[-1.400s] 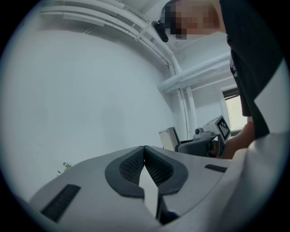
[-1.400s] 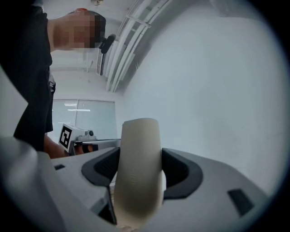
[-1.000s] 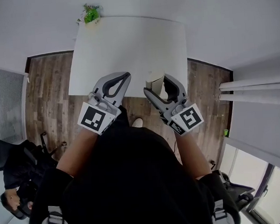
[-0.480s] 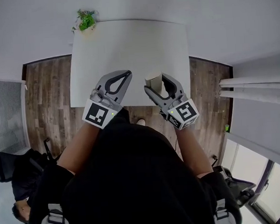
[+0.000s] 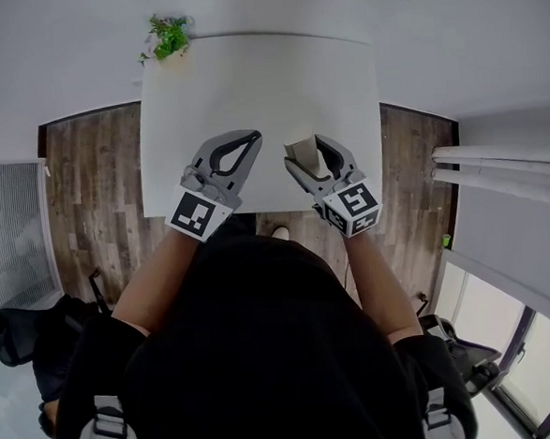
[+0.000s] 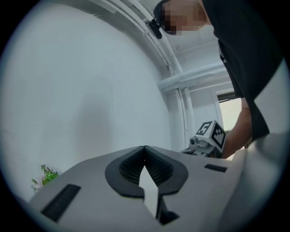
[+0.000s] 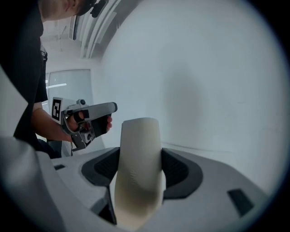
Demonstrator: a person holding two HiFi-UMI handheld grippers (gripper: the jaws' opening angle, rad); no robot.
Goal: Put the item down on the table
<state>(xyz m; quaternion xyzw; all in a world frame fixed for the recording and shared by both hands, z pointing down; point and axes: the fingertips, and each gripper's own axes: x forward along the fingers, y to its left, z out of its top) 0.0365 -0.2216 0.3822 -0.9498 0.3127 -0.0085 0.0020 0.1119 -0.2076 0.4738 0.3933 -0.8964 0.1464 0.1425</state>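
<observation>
The right claw (image 5: pixel 306 155) was clamped on a cream-coloured item (image 5: pixel 299 150), a tall smooth piece with a rounded top. In the right gripper view the item (image 7: pixel 137 181) stood upright between the two dark pads of that claw (image 7: pixel 139 156), pressed on both sides and rising well above them. From the head view it sat over the near part of the white counter (image 5: pixel 247 84), close to the front edge; whether its base touched the surface could not be told.

The left claw (image 5: pixel 253 137) hovered just beside it, over the same near strip of counter. Its jaws were closed, tips touching, with nothing between them; the left gripper view showed only a thin sliver of white behind the meeting tips (image 6: pixel 145 147).

A small green plant (image 5: pixel 166 36) stood at the far left corner of the counter, well apart from both claws. Brown wooden floor (image 5: pixel 90 189) showed on either side.
</observation>
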